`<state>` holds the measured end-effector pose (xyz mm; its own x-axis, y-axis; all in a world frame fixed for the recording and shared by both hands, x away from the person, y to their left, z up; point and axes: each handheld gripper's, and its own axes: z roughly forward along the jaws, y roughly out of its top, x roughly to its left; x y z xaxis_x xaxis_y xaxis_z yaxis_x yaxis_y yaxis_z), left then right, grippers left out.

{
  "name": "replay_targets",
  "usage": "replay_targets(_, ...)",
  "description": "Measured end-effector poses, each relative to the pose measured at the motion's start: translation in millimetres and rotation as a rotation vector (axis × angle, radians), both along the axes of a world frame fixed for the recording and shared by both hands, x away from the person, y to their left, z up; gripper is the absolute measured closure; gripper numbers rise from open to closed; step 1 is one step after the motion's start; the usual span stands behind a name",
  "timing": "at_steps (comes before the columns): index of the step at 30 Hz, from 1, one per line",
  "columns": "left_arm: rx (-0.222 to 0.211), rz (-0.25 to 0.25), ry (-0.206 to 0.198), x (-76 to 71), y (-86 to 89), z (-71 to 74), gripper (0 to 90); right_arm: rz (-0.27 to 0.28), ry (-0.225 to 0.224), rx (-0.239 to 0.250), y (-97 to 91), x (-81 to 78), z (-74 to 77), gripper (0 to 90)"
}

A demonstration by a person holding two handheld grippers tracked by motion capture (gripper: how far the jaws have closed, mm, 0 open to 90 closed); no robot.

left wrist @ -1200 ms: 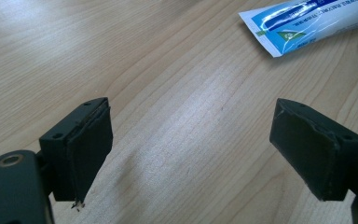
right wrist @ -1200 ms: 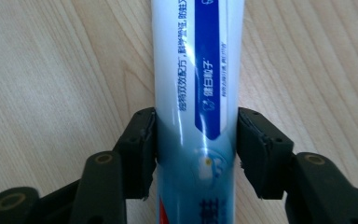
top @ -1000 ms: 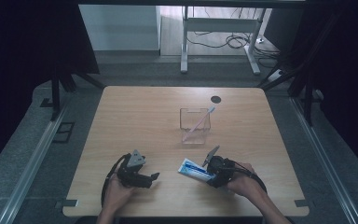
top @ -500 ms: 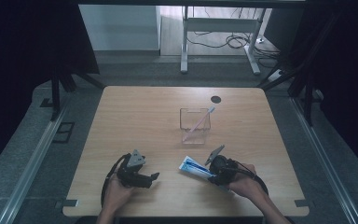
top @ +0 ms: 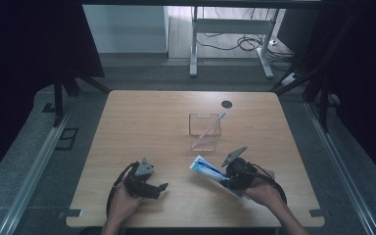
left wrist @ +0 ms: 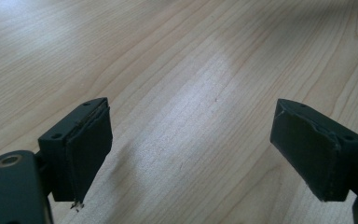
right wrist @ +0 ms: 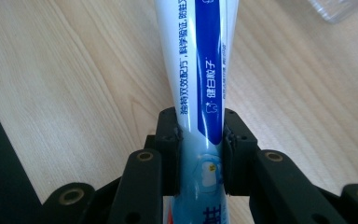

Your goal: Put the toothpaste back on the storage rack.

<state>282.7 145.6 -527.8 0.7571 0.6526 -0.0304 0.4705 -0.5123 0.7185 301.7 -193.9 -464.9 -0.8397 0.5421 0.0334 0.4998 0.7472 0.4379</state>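
A white and blue toothpaste tube (top: 204,167) (right wrist: 205,70) lies slanted near the table's front right. My right gripper (top: 225,178) (right wrist: 200,135) is shut on its lower part; the jaws have just been closing and both pads now press its sides. The tube's free end points away to the far left. A clear plastic cup (top: 204,131) stands at mid-table with a pink toothbrush (top: 210,126) leaning in it. My left gripper (top: 161,188) (left wrist: 205,149) rests at the front left, open, with bare wood between its pads.
The wooden table (top: 147,122) has a dark round hole (top: 226,104) at its far right. The cup's corner (right wrist: 340,7) sits just beyond the tube. Black curtains and metal rails flank the table; a desk frame stands behind.
The right hand has risen slightly with the toothpaste tube gripped in its jaws. The left hand and the cup have stayed put.
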Motion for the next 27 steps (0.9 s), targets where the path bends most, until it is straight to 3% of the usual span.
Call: replay_targets(27, -0.004, -0.033, 0.002, -1.0, -4.0, -1.3, 13.0, -0.076, -0.101, 0.166, -13.5, 19.9, 53.8, 72.7)
